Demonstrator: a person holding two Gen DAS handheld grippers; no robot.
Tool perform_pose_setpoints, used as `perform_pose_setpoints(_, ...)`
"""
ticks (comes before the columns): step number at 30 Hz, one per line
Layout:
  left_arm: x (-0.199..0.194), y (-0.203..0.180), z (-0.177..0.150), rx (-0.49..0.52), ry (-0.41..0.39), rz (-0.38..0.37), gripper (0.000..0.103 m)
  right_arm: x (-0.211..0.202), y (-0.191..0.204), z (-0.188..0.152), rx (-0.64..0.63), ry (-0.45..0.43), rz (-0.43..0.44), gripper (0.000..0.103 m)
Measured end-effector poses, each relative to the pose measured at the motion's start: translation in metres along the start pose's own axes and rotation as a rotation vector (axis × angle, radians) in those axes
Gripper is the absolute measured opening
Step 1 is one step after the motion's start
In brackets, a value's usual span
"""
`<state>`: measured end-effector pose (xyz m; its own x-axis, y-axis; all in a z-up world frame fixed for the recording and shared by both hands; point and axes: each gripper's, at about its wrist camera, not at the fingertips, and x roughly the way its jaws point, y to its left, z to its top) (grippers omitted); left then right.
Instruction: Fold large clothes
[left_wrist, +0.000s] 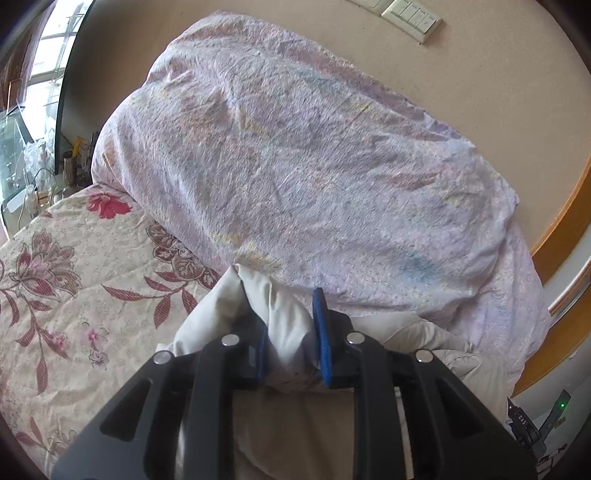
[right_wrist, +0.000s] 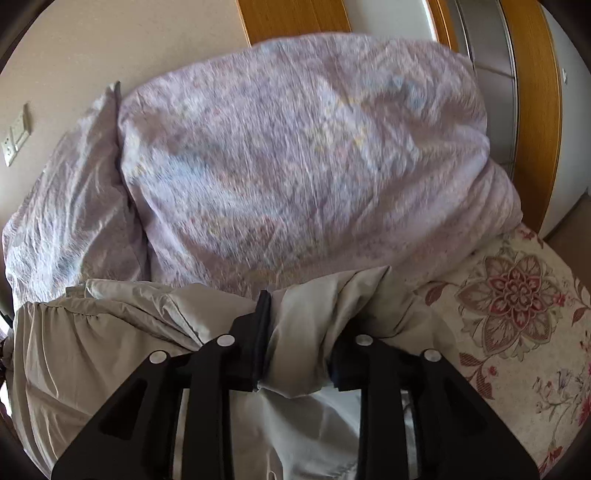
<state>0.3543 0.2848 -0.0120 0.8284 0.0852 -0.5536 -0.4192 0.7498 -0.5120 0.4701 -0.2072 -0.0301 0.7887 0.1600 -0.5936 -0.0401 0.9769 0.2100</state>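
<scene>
The left gripper (left_wrist: 290, 328) was clamped on a bunched fold of the pale grey garment (left_wrist: 284, 332), its blue pads (left_wrist: 322, 332) pressing the cloth at the lower centre of the frame. The right gripper (right_wrist: 295, 343) likewise pinched the garment (right_wrist: 110, 343), which spread toward the lower left. Just beyond lay a heaped lilac quilt (left_wrist: 314, 166) filling the middle, with the floral bedsheet (left_wrist: 66, 280) at the left and a wall switch panel (left_wrist: 412, 16) at the top right.
</scene>
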Motion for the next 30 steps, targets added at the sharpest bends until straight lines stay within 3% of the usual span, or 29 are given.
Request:
perform_pose_setpoints(1,0.001,0.001,-0.001,-0.020,0.001,-0.011,0.035,0.003,-0.001,0.001,0.012,0.021,0.004,0.037)
perform_pose_setpoints(2,-0.001,0.001,-0.002,-0.029,-0.004,-0.029,0.050,0.003,-0.003,0.001,0.025,0.028,0.018,0.040)
perform_pose_setpoints(4,-0.013,-0.004,0.000,0.002,-0.043,-0.039,0.088,-0.006,-0.006,0.003,0.038,0.009,0.062,0.055)
perform_pose_setpoints(5,-0.021,-0.010,0.000,0.035,-0.073,-0.027,0.093,-0.012,-0.007,0.004,0.043,-0.006,0.081,0.059)
perform_pose_setpoints(10,-0.063,-0.042,-0.013,0.260,-0.146,0.007,0.100,-0.048,-0.002,0.007,0.027,-0.111,0.121,0.080)
perform_pose_setpoints(13,-0.081,-0.057,-0.037,0.388,-0.180,0.027,0.101,-0.069,0.011,0.003,-0.058,-0.176,0.136,0.080)
perform_pose_setpoints(15,-0.085,-0.064,-0.053,0.432,-0.181,0.039,0.101,-0.071,0.029,-0.007,-0.164,-0.130,0.189,0.080)
perform_pose_setpoints(20,-0.070,-0.072,-0.082,0.484,-0.138,0.089,0.101,-0.063,0.066,-0.035,-0.363,-0.033,0.227,0.080)
perform_pose_setpoints(23,-0.053,-0.075,-0.090,0.529,-0.145,0.151,0.101,-0.049,0.081,-0.046,-0.435,0.016,0.191,0.080)
perform_pose_setpoints(26,-0.029,-0.077,-0.090,0.599,-0.159,0.272,0.101,-0.027,0.089,-0.053,-0.473,0.049,0.114,0.079)
perform_pose_setpoints(30,-0.003,-0.070,-0.076,0.525,-0.124,0.318,0.101,0.005,0.086,-0.054,-0.444,0.077,0.052,0.080)
